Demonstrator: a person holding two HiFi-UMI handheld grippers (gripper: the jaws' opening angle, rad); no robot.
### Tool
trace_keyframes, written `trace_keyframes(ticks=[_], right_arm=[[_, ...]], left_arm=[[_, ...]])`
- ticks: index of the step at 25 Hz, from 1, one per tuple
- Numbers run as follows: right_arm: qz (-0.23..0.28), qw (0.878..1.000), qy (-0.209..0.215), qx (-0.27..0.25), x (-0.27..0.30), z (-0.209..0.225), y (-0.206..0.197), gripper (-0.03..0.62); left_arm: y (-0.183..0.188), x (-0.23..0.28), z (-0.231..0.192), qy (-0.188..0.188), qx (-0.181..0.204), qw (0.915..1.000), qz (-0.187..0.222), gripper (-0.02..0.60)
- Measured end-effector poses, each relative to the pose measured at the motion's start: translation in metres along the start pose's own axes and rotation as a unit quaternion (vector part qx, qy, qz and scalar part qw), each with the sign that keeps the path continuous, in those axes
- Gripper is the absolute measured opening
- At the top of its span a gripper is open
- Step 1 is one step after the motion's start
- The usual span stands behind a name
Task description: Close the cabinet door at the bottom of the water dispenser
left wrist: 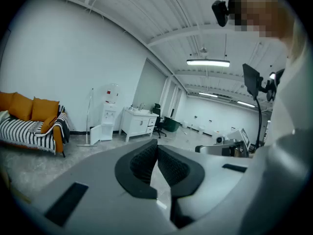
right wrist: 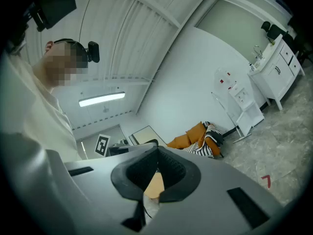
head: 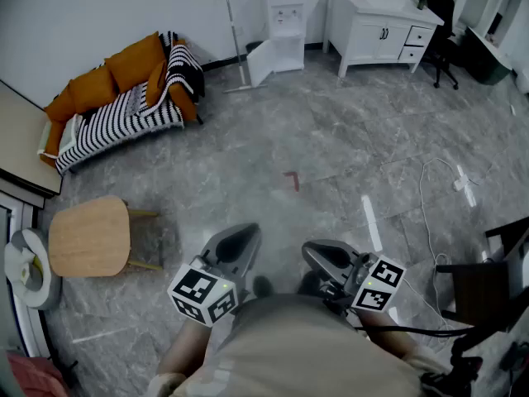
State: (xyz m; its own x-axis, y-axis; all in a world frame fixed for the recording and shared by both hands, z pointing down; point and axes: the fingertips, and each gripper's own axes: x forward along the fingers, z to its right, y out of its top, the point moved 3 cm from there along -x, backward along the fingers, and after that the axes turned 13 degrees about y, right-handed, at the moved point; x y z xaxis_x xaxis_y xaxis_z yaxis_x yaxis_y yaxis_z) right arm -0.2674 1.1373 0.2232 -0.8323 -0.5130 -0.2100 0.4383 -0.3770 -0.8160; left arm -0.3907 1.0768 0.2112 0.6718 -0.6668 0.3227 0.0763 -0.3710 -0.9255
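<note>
Both grippers sit at the bottom centre of the head view, just above the person's shirt (head: 306, 350). The left gripper (head: 240, 240) and right gripper (head: 318, 253) each have their jaws pressed together at the tips, with nothing between them. Far off at the top centre, the dispenser (head: 285, 11) stands against the wall. Its bottom door (head: 259, 62) is swung open to the left, well apart from both grippers. A mop (head: 234, 35) leans just left of it, a white cabinet (head: 372, 27) stands to its right, and a sofa (head: 116, 106) fills the upper left.
</note>
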Motion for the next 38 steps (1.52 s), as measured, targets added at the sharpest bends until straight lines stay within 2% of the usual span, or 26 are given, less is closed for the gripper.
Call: trace_keyframes(ticks=[4, 8, 13, 20, 24, 27, 30, 34, 36, 38], right_arm=[[0.002, 1.0, 0.012, -0.002, -0.031, -0.002, 0.005, 0.008], [0.008, 1.0, 0.009, 0.0, -0.049, 0.008, 0.015, 0.008], [0.034, 0.999, 0.009, 0.012, -0.082, 0.023, 0.028, 0.008], [0.026, 0.998, 0.018, 0.05, -0.066, 0.05, 0.037, 0.009], [0.017, 0.998, 0.014, 0.059, -0.083, 0.062, 0.033, 0.008], [0.023, 0.998, 0.013, 0.063, -0.096, 0.067, 0.027, 0.008], [0.012, 0.998, 0.023, 0.057, -0.123, 0.063, 0.025, 0.008], [-0.024, 0.998, 0.044, 0.031, -0.151, 0.056, 0.025, 0.009], [-0.033, 0.998, 0.051, 0.019, -0.148, 0.055, 0.027, 0.008], [-0.039, 0.997, 0.061, 0.009, -0.124, 0.054, 0.032, 0.009]], left_arm=[[-0.009, 0.013, 0.034, 0.002, 0.0, 1.0, -0.008, -0.006], [-0.003, 0.031, 0.05, 0.002, 0.003, 1.0, -0.008, -0.006], [-0.006, 0.057, 0.078, 0.0, 0.013, 0.9996, -0.024, -0.006], [0.007, 0.08, 0.07, 0.01, 0.017, 0.9985, -0.051, -0.006], [-0.009, 0.094, 0.081, 0.007, 0.015, 0.9972, -0.073, -0.006], [-0.02, 0.097, 0.085, 0.023, 0.02, 0.9967, -0.076, -0.006], [-0.025, 0.101, 0.105, 0.037, 0.028, 0.9966, -0.068, -0.006], [-0.033, 0.108, 0.13, 0.035, 0.033, 0.9966, -0.067, -0.006], [-0.036, 0.112, 0.129, 0.028, 0.033, 0.9967, -0.069, -0.006], [-0.031, 0.11, 0.11, 0.022, 0.031, 0.9972, -0.065, -0.006]])
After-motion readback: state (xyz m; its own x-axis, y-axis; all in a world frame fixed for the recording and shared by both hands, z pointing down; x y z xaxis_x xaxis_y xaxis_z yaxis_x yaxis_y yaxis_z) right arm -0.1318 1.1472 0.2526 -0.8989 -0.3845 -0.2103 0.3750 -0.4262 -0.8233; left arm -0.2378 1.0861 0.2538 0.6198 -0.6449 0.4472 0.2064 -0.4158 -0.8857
